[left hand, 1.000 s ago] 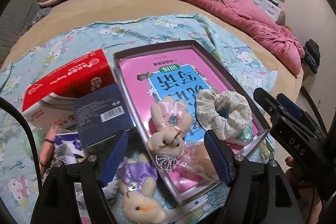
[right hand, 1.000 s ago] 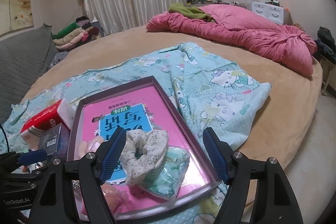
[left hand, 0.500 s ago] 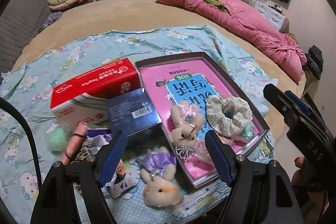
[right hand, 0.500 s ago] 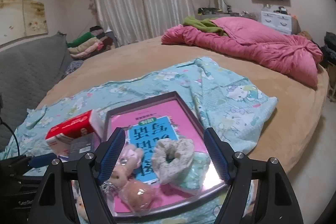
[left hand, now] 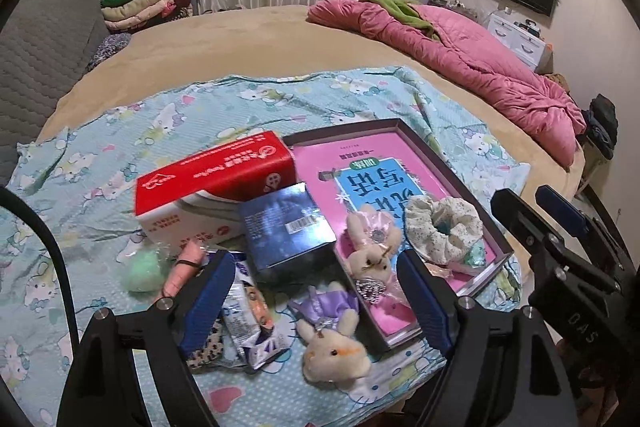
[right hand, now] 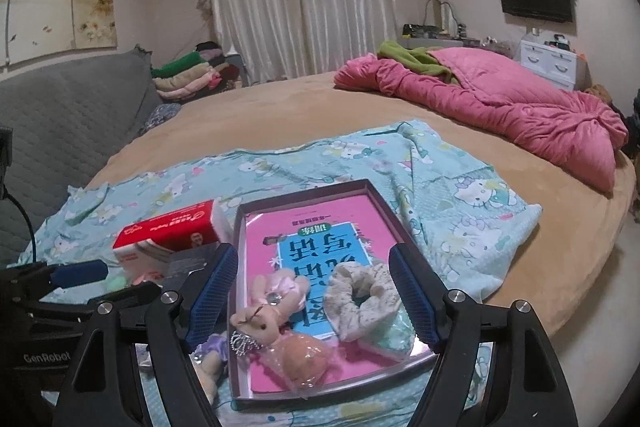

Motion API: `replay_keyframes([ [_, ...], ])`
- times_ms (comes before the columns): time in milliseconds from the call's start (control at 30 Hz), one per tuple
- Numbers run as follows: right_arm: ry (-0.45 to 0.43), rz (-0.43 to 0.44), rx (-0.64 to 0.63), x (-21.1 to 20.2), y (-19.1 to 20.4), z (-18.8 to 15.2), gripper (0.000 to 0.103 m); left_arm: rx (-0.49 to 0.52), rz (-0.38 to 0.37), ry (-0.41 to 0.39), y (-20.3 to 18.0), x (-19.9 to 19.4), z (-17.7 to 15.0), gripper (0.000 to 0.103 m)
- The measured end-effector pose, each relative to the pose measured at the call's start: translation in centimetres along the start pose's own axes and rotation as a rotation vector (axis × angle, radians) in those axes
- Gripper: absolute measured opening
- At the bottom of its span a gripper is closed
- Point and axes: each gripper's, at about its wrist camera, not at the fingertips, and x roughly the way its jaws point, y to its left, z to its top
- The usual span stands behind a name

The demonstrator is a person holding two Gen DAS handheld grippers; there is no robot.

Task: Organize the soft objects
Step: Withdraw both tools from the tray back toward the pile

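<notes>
A purple-rimmed tray [left hand: 400, 125] lined with a pink book lies on the cat-print sheet. In it are a pink-dressed plush bunny [left hand: 370, 247], a floral scrunchie [left hand: 444, 227] and a wrapped peach ball [right hand: 304, 359]. A purple-dressed bunny [left hand: 332, 331] lies on the sheet just left of the tray, and a green fluffy ball [left hand: 144, 269] lies further left. My left gripper [left hand: 314, 257] hovers above the purple bunny, its jaws opening with nothing held. My right gripper [right hand: 314, 251] hangs open over the tray [right hand: 304, 189], touching nothing.
A red tissue pack [left hand: 216, 171], a dark blue box [left hand: 288, 227] and a snack packet [left hand: 248, 323] crowd the sheet left of the tray. A pink quilt [left hand: 480, 67] lies at the far right of the round bed. Folded clothes [left hand: 140, 3] are stacked at the back.
Both grippers have drawn back and upward, so more of the bed and the left-hand clutter shows. The left jaws stand a little wider. None of the objects has moved.
</notes>
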Motion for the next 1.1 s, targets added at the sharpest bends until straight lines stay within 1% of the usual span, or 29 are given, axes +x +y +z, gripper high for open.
replay_keyframes([
  [167, -0.005, 0.013, -0.019, -0.6, 0.8, 0.2, 0.079, -0.017, 0.03, -0.014, 1.8, -1.0, 0.2, 0.083],
  [267, -0.007, 0.025, -0.03, -1.0, 1.4, 0.3, 0.079, -0.044, 0.045, -0.017, 3.4, -1.7, 0.4, 0.083],
  [700, -0.021, 0.096, -0.084, -2.5, 4.6, 0.8, 0.079, -0.122, 0.081, -0.05, 8.1, -4.8, 0.3, 0.083],
  [1100, 0.003, 0.159, -0.135, -2.5, 7.5, 0.2, 0.079, -0.236, 0.126, -0.044, 13.8, -5.6, -1.0, 0.083],
])
